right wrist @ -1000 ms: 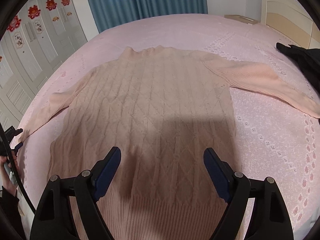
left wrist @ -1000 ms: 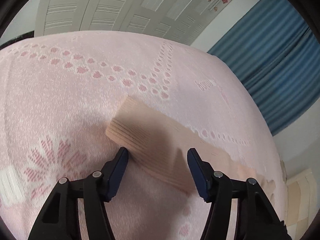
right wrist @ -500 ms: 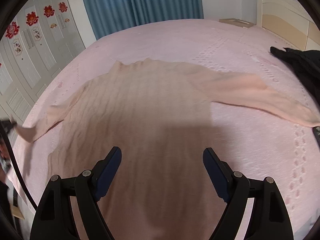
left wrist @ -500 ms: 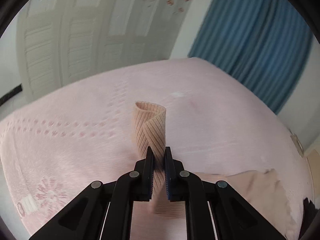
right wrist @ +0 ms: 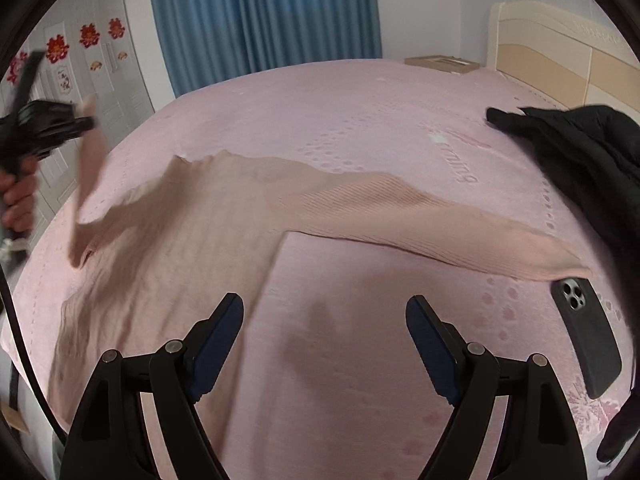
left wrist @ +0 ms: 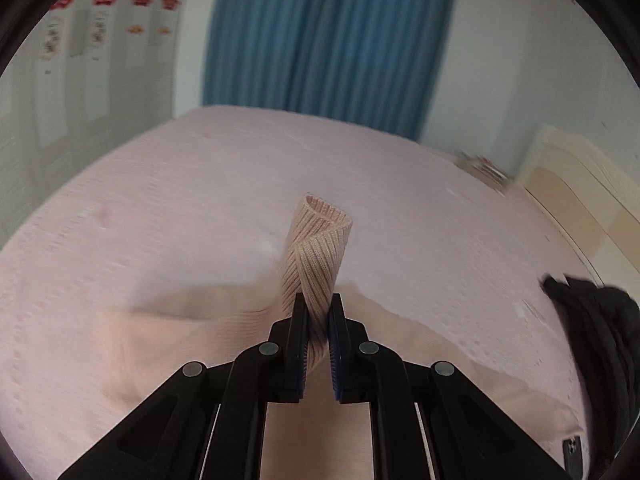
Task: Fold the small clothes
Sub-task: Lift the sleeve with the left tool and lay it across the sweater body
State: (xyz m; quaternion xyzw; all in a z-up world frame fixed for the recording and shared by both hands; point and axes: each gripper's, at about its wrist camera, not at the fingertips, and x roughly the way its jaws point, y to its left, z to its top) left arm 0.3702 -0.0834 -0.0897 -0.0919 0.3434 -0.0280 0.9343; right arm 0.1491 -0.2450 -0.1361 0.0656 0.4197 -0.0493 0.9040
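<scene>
A peach knit sweater (right wrist: 192, 232) lies spread on the pink bedspread (right wrist: 360, 120), one sleeve (right wrist: 460, 224) stretched out to the right. My left gripper (left wrist: 318, 320) is shut on the ribbed cuff (left wrist: 320, 240) of the other sleeve, which stands up above the pads. In the right wrist view that left gripper (right wrist: 86, 124) is raised at the far left, a hand (right wrist: 18, 196) holding it, the sleeve (right wrist: 90, 160) hanging down to the sweater. My right gripper (right wrist: 324, 328) hovers open above the bedspread beside the sweater's right edge, nothing between its fingers.
A black phone (right wrist: 586, 332) lies face down on the bed near the right sleeve's cuff. A black garment (right wrist: 580, 152) is heaped at the right. Behind are a blue curtain (right wrist: 260, 16), a headboard (right wrist: 560, 64) and white wardrobe doors (right wrist: 104, 80).
My left gripper shut on the sleeve cuff, lifted it off the bed and swung it towards the sweater's body. My right gripper stayed open and shifted right, off the sweater's middle.
</scene>
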